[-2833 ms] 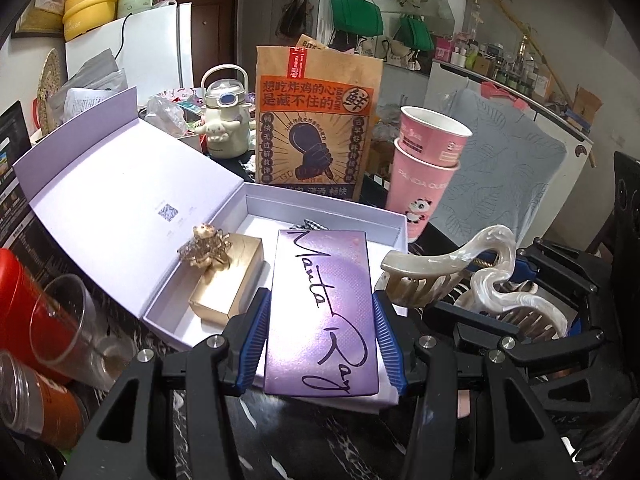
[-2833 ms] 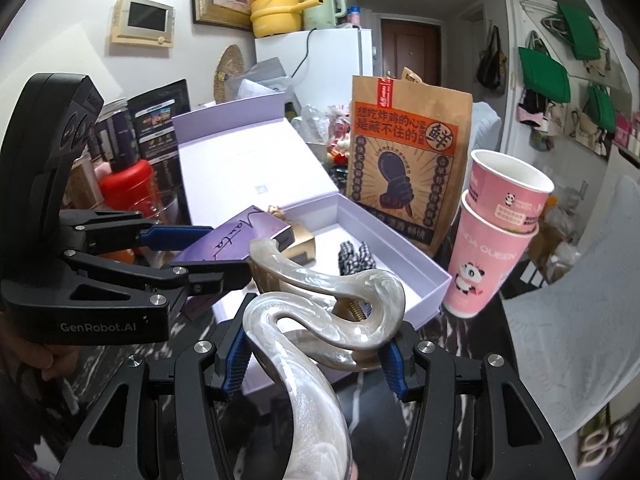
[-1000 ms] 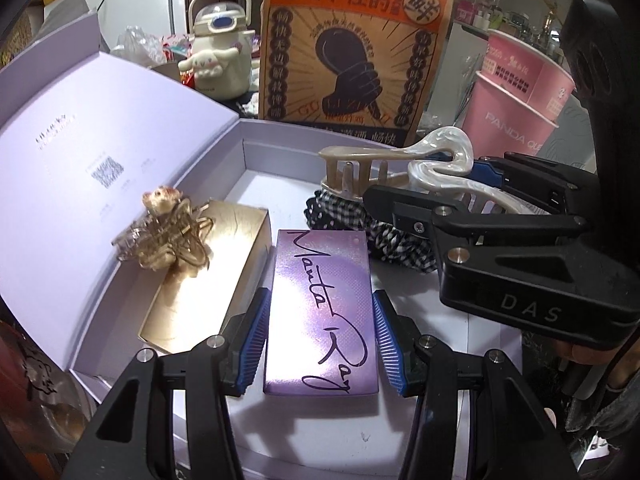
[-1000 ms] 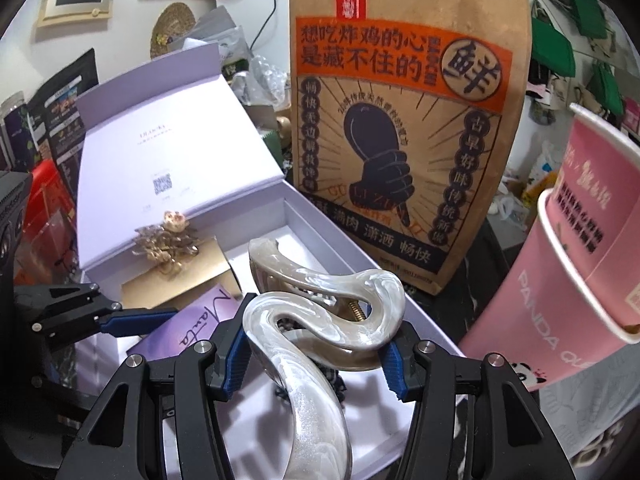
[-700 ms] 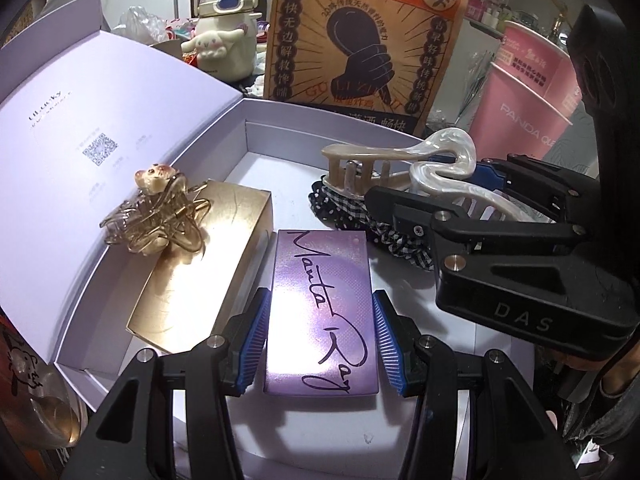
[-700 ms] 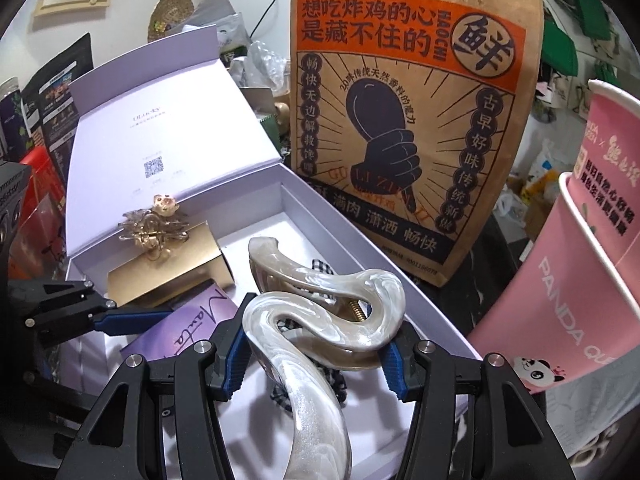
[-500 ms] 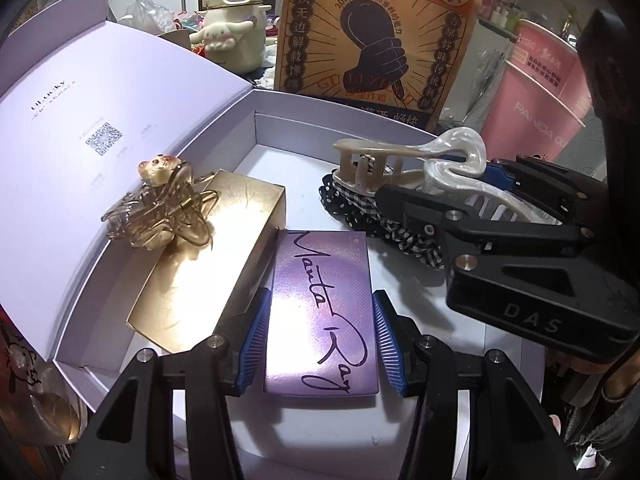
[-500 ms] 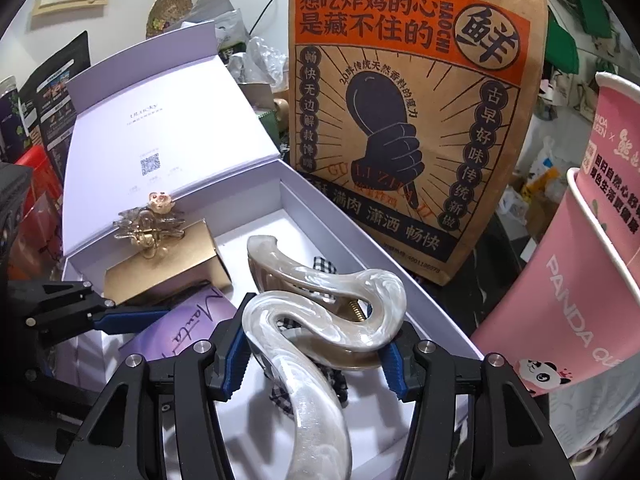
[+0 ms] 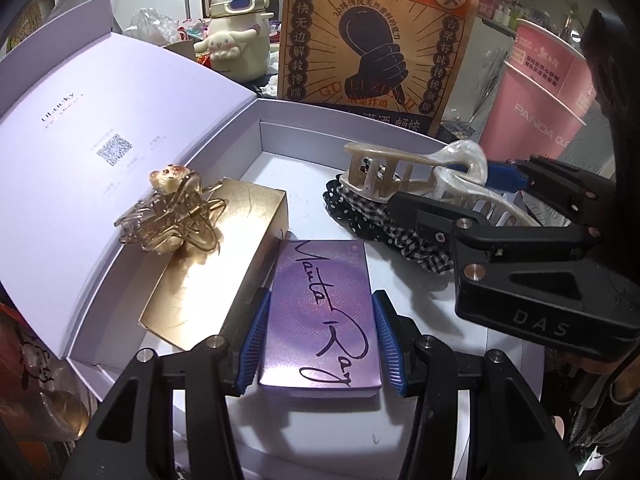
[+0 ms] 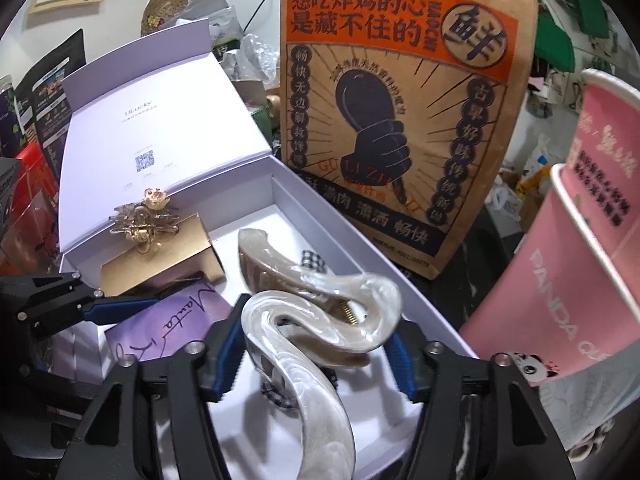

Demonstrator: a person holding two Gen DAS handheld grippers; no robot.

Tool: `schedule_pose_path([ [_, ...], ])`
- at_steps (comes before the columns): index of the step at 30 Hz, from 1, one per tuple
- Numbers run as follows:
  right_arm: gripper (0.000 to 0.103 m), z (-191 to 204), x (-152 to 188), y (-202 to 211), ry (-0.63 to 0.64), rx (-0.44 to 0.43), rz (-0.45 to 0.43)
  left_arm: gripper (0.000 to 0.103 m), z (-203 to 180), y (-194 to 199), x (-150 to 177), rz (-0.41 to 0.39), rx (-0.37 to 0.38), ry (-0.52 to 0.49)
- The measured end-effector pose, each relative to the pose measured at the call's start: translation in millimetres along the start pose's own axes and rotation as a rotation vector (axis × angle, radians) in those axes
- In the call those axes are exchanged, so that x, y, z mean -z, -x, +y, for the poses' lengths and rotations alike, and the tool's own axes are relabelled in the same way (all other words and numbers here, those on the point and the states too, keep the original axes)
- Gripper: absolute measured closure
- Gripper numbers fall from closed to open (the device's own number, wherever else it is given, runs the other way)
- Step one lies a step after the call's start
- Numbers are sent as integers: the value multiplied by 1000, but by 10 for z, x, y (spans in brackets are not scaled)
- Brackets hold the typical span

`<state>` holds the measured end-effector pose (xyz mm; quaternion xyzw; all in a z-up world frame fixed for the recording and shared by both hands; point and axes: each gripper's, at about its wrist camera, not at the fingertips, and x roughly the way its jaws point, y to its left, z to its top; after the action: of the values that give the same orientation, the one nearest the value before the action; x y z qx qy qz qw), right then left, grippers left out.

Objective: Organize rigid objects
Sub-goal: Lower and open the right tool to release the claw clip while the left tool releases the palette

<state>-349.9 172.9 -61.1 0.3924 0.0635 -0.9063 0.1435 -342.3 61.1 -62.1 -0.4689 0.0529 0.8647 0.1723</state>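
Inside the open lavender gift box (image 9: 260,112), a purple "Manta Ray" box (image 9: 320,316) is pinched by the left gripper (image 9: 318,334). Over a checked scrunchie (image 9: 384,224), a pearly hair claw (image 10: 320,320) sits between the right gripper's (image 10: 316,354) opening jaws.

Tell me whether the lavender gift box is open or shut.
Open: the lavender gift box has its lid swung back, and the inside shows.

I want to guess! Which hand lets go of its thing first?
Probably the right gripper: its jaws are opening around the pearly hair claw over the box. The left gripper clamps the purple case.
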Motion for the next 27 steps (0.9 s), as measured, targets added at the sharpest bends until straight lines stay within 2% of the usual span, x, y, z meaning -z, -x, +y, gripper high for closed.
schedule_pose_path([
  [7,35,-5,-1,144,3,18,-19,53,-64,124,48,-10,-41,-20],
  [15,35,-11,14,284,-3,43,-28,53,-27,212,35,-13,-51,-2],
  [17,35,-21,18,306,-10,43,-27,53,-17,243,56,-13,-57,-4],
  [18,35,-49,16,272,-13,44,-27,53,-133,265,157,-17,-61,-3],
  [27,35,-32,35,480,-2,56,-52,53,-134,520,268,-45,-75,22],
])
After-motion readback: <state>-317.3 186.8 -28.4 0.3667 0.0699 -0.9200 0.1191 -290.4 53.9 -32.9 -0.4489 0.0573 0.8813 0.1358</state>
